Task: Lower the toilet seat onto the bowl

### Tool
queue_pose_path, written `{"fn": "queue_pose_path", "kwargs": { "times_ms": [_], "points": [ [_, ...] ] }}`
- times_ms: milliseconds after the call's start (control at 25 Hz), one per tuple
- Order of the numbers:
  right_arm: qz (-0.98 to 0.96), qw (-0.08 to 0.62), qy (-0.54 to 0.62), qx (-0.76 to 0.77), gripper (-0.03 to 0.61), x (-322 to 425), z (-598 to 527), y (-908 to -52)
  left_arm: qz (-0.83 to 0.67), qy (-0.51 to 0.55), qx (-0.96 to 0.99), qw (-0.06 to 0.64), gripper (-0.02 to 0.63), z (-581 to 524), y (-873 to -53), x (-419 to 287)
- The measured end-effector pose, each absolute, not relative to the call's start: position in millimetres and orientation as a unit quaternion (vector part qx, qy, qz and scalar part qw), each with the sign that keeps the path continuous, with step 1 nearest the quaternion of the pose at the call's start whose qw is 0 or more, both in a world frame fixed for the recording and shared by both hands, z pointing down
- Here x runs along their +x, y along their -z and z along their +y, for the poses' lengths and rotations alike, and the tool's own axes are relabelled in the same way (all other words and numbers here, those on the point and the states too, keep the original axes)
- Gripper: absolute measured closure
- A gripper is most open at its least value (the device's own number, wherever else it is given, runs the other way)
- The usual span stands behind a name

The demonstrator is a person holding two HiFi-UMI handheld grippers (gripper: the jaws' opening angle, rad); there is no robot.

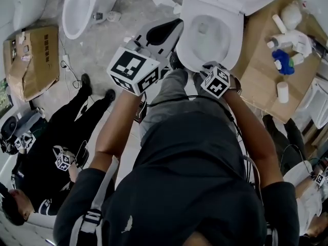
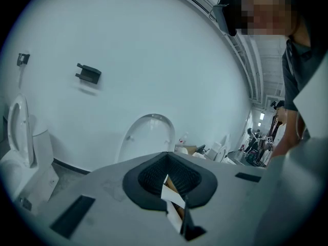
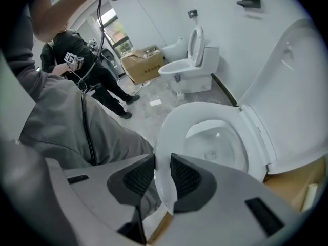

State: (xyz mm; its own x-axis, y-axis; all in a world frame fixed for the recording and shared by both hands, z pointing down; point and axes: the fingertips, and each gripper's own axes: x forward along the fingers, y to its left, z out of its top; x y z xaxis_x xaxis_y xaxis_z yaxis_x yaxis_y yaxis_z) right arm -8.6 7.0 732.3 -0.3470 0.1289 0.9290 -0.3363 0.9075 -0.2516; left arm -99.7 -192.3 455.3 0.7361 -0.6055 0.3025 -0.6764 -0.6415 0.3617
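Seemingly nearly lowered, the seat [image 3: 171,119] is clamped at its front rim by the right gripper [image 3: 163,176] over the bowl [image 3: 218,142]; the left gripper [image 2: 168,174] is closed, empty; gentle release is called for next.

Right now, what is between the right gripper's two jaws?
The right gripper has the front rim of the toilet seat between its jaws, both sides touching it; the right gripper view shows this.

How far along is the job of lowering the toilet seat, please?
Mostly done: the toilet seat lies level over the bowl, lid upright. In hand: the right gripper clamps the seat's front rim between its fingers. Remaining: confirm it rests, then release. The left gripper is shut, empty.
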Motion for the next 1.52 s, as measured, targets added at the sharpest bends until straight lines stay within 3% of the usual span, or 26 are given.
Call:
{"fn": "queue_pose_path", "kwargs": {
  "times_ms": [600, 1000, 1520],
  "points": [
    [-0.753, 0.601, -0.268, 0.007, 0.497, -15.6, 55.4, -829.7, -0.34, -0.109, 0.894, 0.271, 0.609, -172.9, -519.3, -92.7],
    [-0.725, 0.626, -0.288, -0.005, 0.557, -16.4, 69.4, -889.9, -0.344, -0.134, 0.879, 0.301, 0.609, -158.1, -561.5, -107.7],
    [-0.709, 0.638, -0.3, -0.021, 0.569, -15.8, 76.0, -933.6, -0.339, -0.154, 0.872, 0.318, 0.609, -155.8, -596.3, -108.8]
  ]
}}
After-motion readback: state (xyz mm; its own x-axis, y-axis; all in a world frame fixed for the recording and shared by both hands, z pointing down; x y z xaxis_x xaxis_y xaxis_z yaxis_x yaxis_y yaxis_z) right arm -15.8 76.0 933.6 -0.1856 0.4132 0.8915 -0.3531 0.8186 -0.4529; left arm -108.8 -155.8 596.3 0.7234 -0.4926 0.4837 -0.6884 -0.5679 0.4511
